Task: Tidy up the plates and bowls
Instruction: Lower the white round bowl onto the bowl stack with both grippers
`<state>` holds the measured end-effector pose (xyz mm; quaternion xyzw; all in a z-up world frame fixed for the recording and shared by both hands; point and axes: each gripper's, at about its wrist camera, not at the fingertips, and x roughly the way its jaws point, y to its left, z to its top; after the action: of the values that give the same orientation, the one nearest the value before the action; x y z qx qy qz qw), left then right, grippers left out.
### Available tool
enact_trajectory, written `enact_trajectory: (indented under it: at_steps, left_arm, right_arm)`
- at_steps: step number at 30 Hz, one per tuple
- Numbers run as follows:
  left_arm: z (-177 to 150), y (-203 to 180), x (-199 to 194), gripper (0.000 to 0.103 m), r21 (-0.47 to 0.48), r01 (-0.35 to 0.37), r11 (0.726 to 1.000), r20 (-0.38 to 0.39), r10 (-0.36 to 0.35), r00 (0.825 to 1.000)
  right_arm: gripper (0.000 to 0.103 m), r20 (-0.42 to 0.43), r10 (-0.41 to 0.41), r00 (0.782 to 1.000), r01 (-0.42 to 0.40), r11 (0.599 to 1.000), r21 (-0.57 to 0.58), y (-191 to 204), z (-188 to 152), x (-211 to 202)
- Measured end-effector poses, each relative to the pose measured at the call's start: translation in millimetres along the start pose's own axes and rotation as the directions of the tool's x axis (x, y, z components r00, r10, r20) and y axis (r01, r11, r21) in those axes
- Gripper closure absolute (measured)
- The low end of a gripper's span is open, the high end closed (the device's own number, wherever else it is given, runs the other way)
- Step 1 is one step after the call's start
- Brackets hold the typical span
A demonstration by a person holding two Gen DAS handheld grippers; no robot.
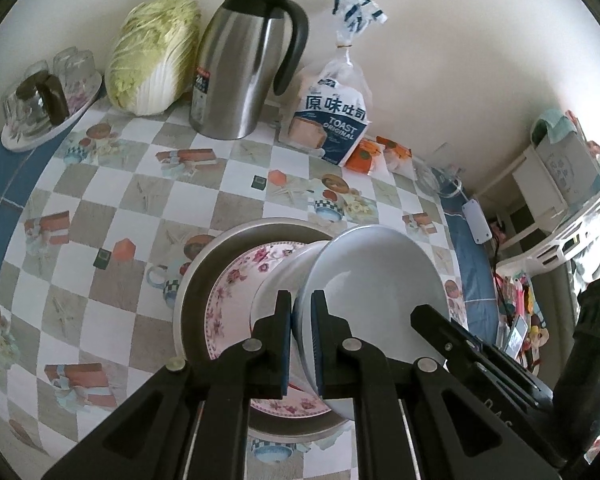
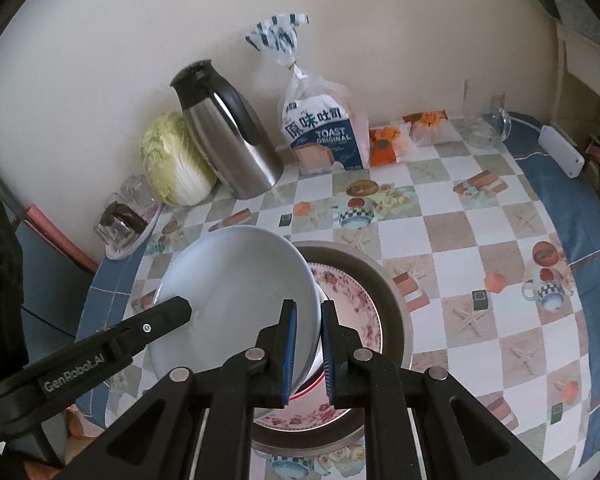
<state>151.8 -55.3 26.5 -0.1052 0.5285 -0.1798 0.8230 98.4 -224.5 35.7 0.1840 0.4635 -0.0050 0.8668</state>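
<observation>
Both grippers hold one white bowl (image 1: 376, 280) by opposite sides of its rim. My left gripper (image 1: 302, 312) is shut on the rim's near edge, with the right gripper's finger (image 1: 428, 316) showing at the bowl's far side. From the right wrist view the bowl (image 2: 236, 288) hangs tilted, my right gripper (image 2: 309, 320) is shut on its rim, and the left gripper's finger (image 2: 172, 312) lies across its inside. Under the bowl a pink floral plate (image 1: 236, 300) (image 2: 356, 300) lies in a round metal pan (image 1: 204, 264) (image 2: 396, 292) on the checked tablecloth.
Along the wall stand a steel thermos jug (image 1: 244, 64), a napa cabbage (image 1: 152, 56), a bag of toast (image 1: 332, 120) and orange packets (image 1: 364, 156). A tray of upturned glasses (image 1: 48, 96) sits far left, and a glass jug (image 2: 484, 124) far right.
</observation>
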Motion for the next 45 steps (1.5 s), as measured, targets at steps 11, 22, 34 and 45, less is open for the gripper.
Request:
enact_trajectory:
  at_steps: [11, 22, 34, 45]
  left_arm:
    - [-4, 13, 10, 0.095, -0.029, -0.010, 1.000, 0.035, 0.011, 0.999]
    - [-7, 17, 18, 0.095, -0.043, 0.003, 0.999, 0.029, -0.002, 1.000]
    - [-10, 21, 18, 0.095, -0.046, 0.011, 0.999, 0.040, -0.009, 0.999]
    - [-11, 20, 19, 0.095, -0.050, 0.000, 0.999, 0.056, 0.003, 0.998]
  right_arm:
    - [0.088, -0.032, 0.009, 0.999, -0.010, 1.000, -0.011, 3, -2, 23]
    - [0.087, -0.017, -0.022, 1.000, 0.021, 0.999, -0.035, 6, -1, 25]
    - [0.087, 0.005, -0.040, 0.999, 0.040, 0.997, -0.065, 13, -3, 25]
    - [0.087, 0.008, -0.020, 1.000, 0.021, 0.999, -0.047, 10, -2, 23]
